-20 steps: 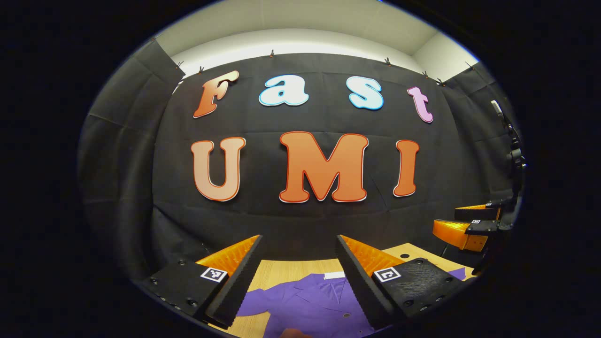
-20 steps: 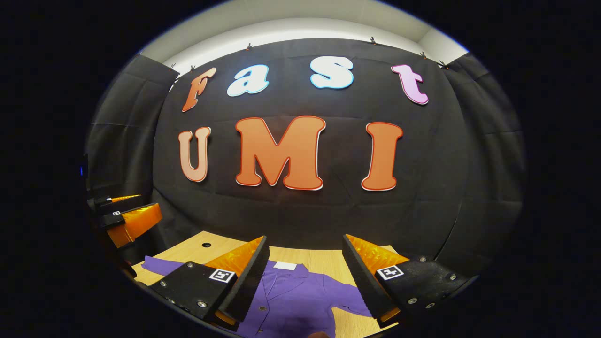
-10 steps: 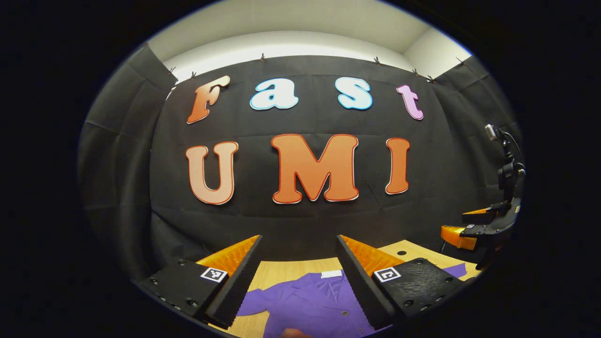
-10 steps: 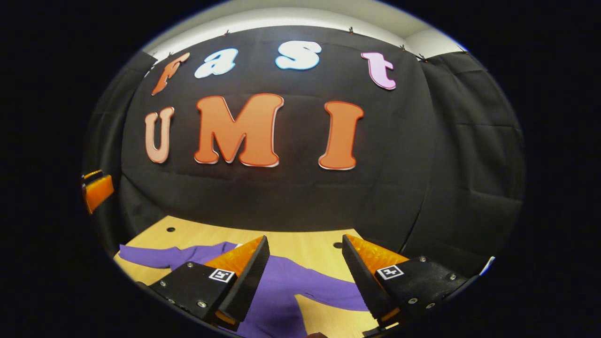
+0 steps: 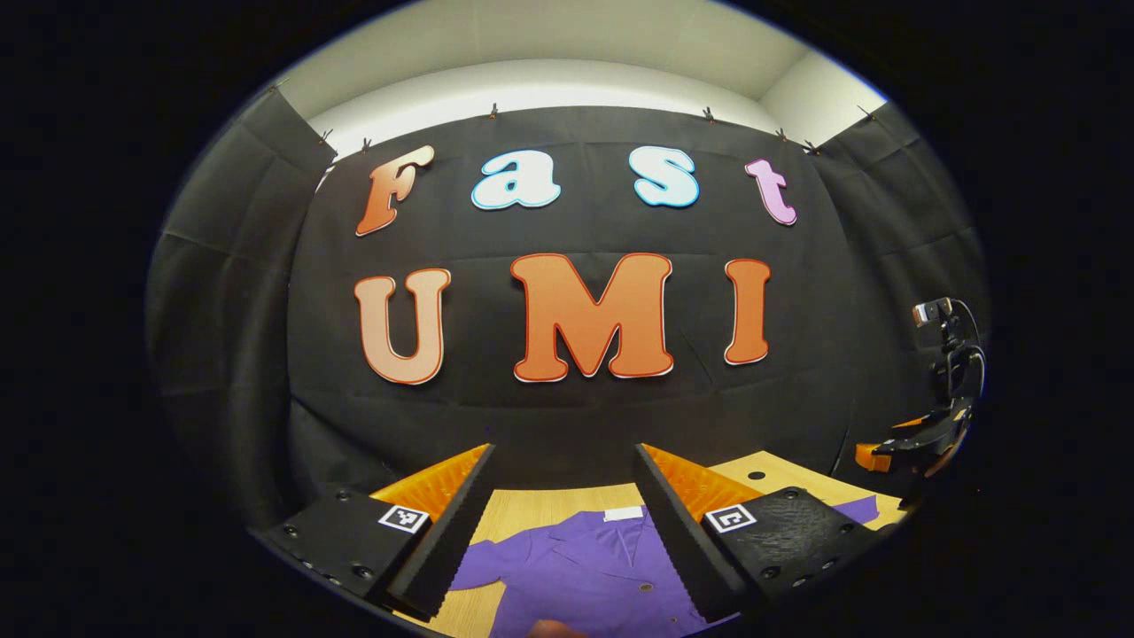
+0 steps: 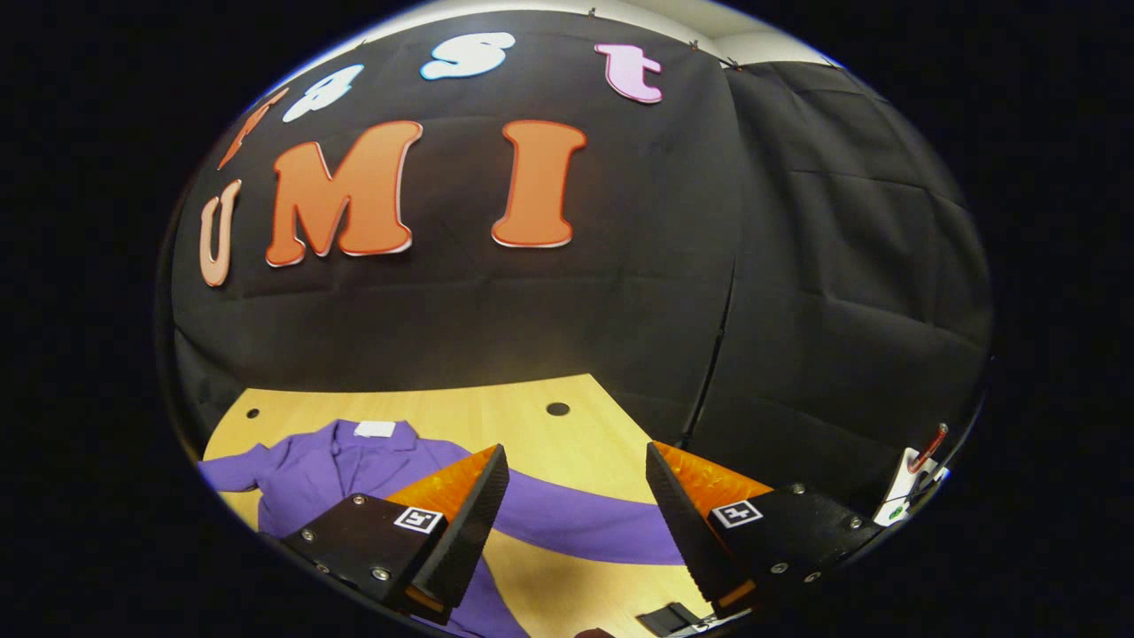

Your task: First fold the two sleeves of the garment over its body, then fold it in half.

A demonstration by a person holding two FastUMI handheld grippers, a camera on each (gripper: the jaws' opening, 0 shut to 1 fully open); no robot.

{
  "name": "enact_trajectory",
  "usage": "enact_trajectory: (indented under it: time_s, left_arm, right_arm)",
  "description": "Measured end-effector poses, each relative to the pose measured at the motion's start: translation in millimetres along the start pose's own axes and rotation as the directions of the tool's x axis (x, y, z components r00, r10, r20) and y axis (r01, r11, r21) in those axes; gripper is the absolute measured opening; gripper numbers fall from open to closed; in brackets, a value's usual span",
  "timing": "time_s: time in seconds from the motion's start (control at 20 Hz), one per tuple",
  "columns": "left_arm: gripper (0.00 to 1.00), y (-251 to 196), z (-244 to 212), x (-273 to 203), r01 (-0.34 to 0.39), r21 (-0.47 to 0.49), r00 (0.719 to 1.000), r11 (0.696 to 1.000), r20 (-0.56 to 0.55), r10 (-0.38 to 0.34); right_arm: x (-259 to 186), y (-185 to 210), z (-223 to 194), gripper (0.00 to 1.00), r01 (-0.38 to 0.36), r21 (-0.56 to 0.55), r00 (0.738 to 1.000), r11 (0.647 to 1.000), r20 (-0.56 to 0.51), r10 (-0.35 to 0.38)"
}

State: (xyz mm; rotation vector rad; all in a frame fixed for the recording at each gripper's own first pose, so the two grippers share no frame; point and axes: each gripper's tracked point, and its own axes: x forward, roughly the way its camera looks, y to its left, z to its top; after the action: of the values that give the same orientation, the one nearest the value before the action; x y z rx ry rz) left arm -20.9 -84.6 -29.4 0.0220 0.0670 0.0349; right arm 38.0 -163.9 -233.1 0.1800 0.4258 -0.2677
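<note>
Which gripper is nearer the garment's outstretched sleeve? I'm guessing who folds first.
Right. The right gripper hangs open over the sleeve; the left gripper is over the collar.

The left gripper (image 5: 562, 523) shows at six o'clock in the left gripper view, its two fingers spread wide with nothing between them. The right gripper (image 6: 574, 523) sits at six o'clock in the right gripper view, fingers likewise apart; it also appears (image 5: 904, 443) at four o'clock in the left gripper view.
</note>
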Motion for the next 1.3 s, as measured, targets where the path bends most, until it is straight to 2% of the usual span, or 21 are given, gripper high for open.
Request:
enact_trajectory:
  time_s: [0.3,0.45,0.55,0.85,1.0,1.15,1.3]
  left_arm:
    - [0.97,-9,-4,-2,-0.021,0.017,1.0,1.0,-0.016,0.021]
    - [0.97,-14,-4,-1,-0.03,0.023,0.999,0.999,-0.022,0.03]
    - [0.97,-18,-8,-1,-0.037,0.027,0.999,0.999,-0.033,0.038]
    - [0.97,-35,-23,2,-0.052,0.053,0.994,0.997,-0.09,0.056]
    - [0.96,-45,-33,3,-0.049,0.06,0.991,0.997,-0.118,0.056]
    - [1.0,-51,-36,2,-0.046,0.06,0.99,0.997,-0.132,0.053]
    - [0.98,-53,-39,5,-0.049,0.063,0.989,0.997,-0.14,0.057]
  right_arm:
    - [33,-50,-44,0.95,0.075,0.032,0.984,0.997,-0.164,-0.069]
    - [51,-66,-72,0.95,0.09,0.08,0.958,0.993,-0.279,-0.064]
    - [60,-74,-91,0.95,0.098,0.132,0.931,0.986,-0.362,-0.044]
    - [77,-99,-144,0.95,0.081,0.148,0.824,0.986,-0.567,0.017]
    - [82,-116,-167,0.95,0.105,0.162,0.747,0.981,-0.664,0.03]
    - [85,-126,-191,0.95,0.123,0.198,0.656,0.972,-0.752,0.07]
    - [93,-133,-212,0.95,0.141,0.207,0.594,0.968,-0.8,0.084]
